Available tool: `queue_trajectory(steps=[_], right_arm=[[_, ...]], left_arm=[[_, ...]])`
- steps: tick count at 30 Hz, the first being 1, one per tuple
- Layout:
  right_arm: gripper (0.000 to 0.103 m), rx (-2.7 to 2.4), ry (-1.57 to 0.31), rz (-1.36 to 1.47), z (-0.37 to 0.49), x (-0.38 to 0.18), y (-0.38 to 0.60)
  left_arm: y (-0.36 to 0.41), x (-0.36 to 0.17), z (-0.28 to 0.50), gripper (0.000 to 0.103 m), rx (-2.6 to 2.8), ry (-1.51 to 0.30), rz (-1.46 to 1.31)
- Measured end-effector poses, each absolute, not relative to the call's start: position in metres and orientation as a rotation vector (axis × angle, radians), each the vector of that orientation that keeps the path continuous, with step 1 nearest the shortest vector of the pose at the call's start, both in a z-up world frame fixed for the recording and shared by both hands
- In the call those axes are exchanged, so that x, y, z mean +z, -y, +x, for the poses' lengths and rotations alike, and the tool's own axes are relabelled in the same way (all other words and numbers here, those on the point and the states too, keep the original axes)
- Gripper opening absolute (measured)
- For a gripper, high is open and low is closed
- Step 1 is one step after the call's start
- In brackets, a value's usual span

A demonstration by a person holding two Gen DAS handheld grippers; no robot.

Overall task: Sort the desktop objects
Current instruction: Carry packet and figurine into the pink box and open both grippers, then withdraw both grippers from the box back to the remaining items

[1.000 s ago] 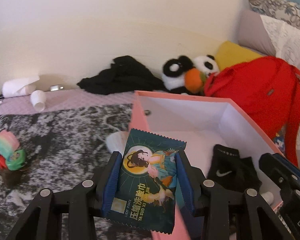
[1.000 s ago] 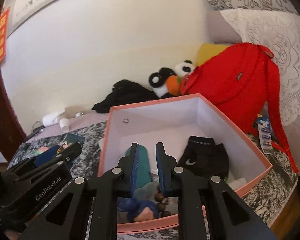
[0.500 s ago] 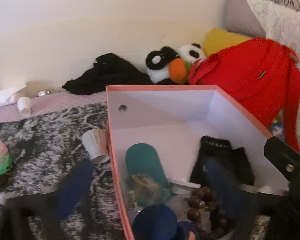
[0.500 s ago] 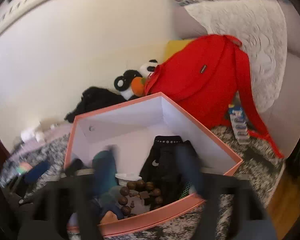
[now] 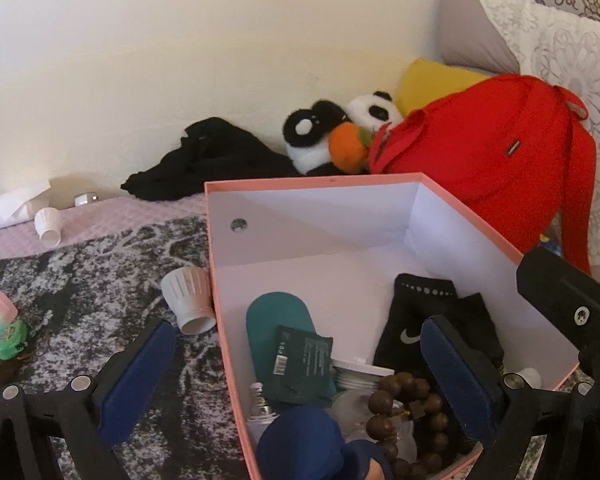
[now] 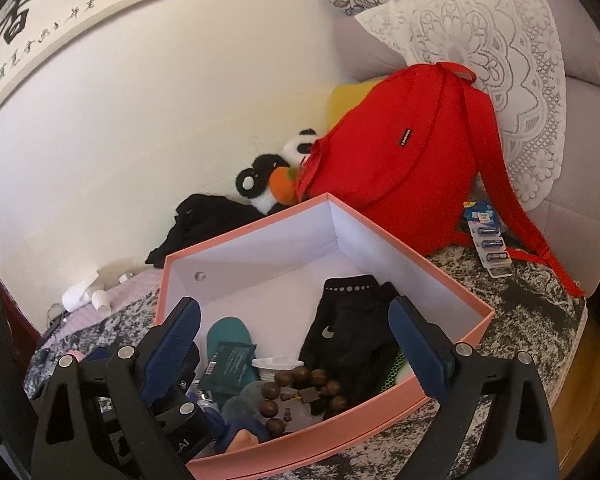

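Note:
A pink box (image 5: 316, 179) (image 6: 452, 278) stands open on the patterned cover. Inside lie a dark green packet (image 5: 303, 362) (image 6: 230, 364), face down on a teal insole (image 5: 278, 320), a black sock (image 5: 428, 312) (image 6: 348, 328), a brown bead bracelet (image 5: 404, 412) (image 6: 300, 390), a bulb and a blue object. My left gripper (image 5: 296, 384) is open and empty over the box's near left corner. My right gripper (image 6: 294, 344) is open and empty above the box's front.
A white cup (image 5: 188, 300) lies against the box's left wall. Colourful clips (image 5: 0, 328) lie far left. A red backpack (image 5: 488, 160), panda toys (image 5: 336, 132), black cloth (image 5: 212, 160), a tissue roll (image 5: 12, 208) and a battery pack (image 6: 488, 240) surround the box.
My left gripper moved right over the box, opened and let the green packet go; it now lies in the box. My right gripper opened too.

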State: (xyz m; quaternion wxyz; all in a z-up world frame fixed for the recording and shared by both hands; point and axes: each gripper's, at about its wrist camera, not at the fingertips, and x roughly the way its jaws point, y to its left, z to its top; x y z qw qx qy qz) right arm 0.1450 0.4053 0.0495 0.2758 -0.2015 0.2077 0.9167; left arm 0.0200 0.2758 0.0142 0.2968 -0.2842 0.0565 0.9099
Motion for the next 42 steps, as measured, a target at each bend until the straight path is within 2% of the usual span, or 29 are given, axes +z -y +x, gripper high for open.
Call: queue_trajectory(steps=[21,33,42], right_arm=[[0.098,2.573,-0.486,-0.601,0.103,0.049,-0.333],[0.098,2.663,-0.438,-0.67,0.067,0.039,-0.268],[0.098,2.779,-0.488,-0.689,0.031,0.031,-0.23]], left_arm=[[-0.19,0.018,-0.007,0.101,2.582,-0.105,-0.796],[-0.104,0.001,-0.037,0.101,2.721,-0.076,-0.896],[-0.02,-0.026,-0.069,0.101,2.847,0.005,-1.027]])
